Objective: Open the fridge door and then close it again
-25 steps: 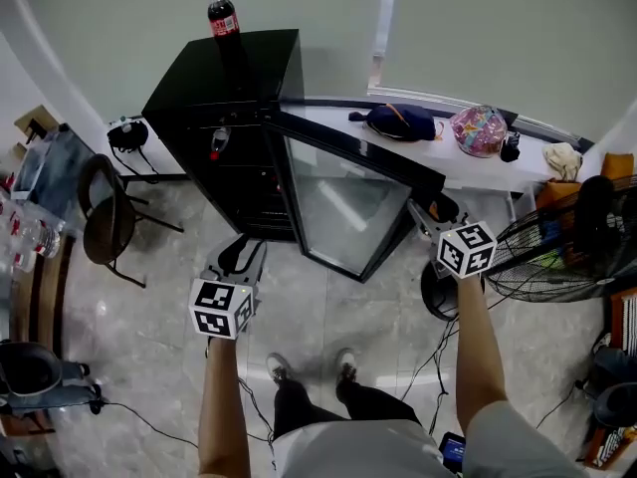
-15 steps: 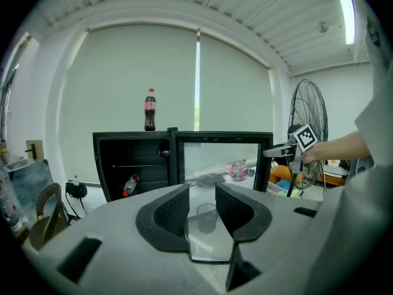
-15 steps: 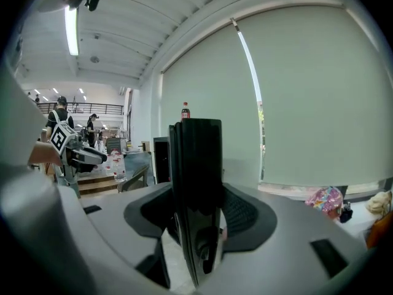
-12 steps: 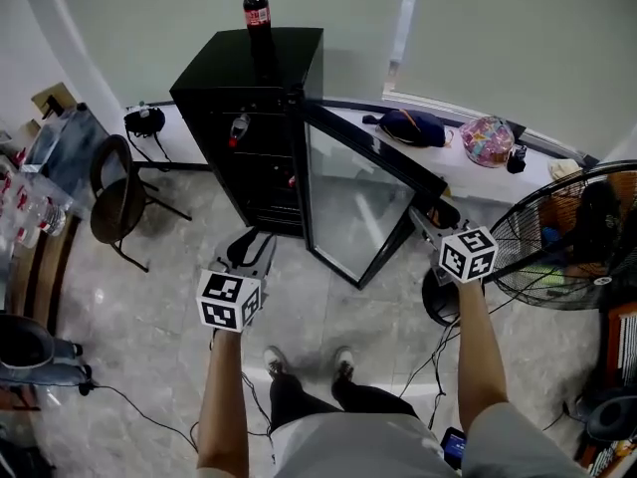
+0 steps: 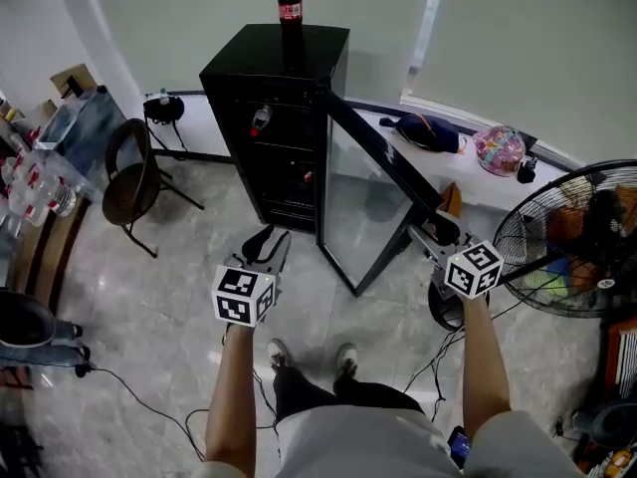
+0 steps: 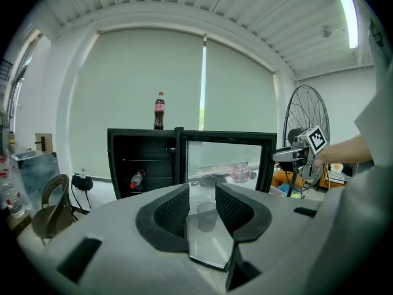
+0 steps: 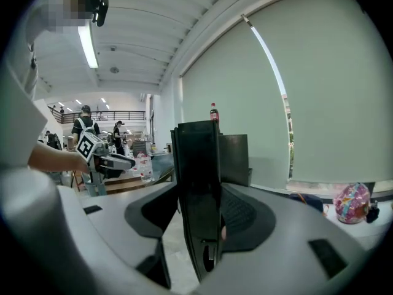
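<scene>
The fridge (image 5: 269, 88) stands black against the pale wall, a cola bottle (image 5: 290, 3) upright on its top. Its glass door (image 5: 363, 207) is swung well out from the front right corner of the fridge. The hinge edge stays at that corner, and the free edge reaches towards the person.

The right tool (image 5: 430, 233) holds that free edge. In the right gripper view the dark door edge stands upright between the pads, and the jaws have just closed a little further on it.

The left tool (image 6: 201, 211) hangs in front of the open fridge with its jaws a narrow gap apart. Nothing is between them; only the door glass shows through the gap.

Inside the fridge, a small bottle (image 5: 260, 119) lies on an upper shelf, behind the front edge of the cabinet.

The bare floor (image 5: 179, 287) in front of the fridge is open out to the person's shoes, so there is free room on the door's inner side. A chair (image 5: 129, 182) stands left of the fridge, well apart from it. A ledge (image 5: 468, 167) carrying bags runs right of the fridge, behind the door's outer face. A large fan (image 5: 572, 237) stands right of the fridge, near the door's free edge and the right tool, so that side is the tight one.
</scene>
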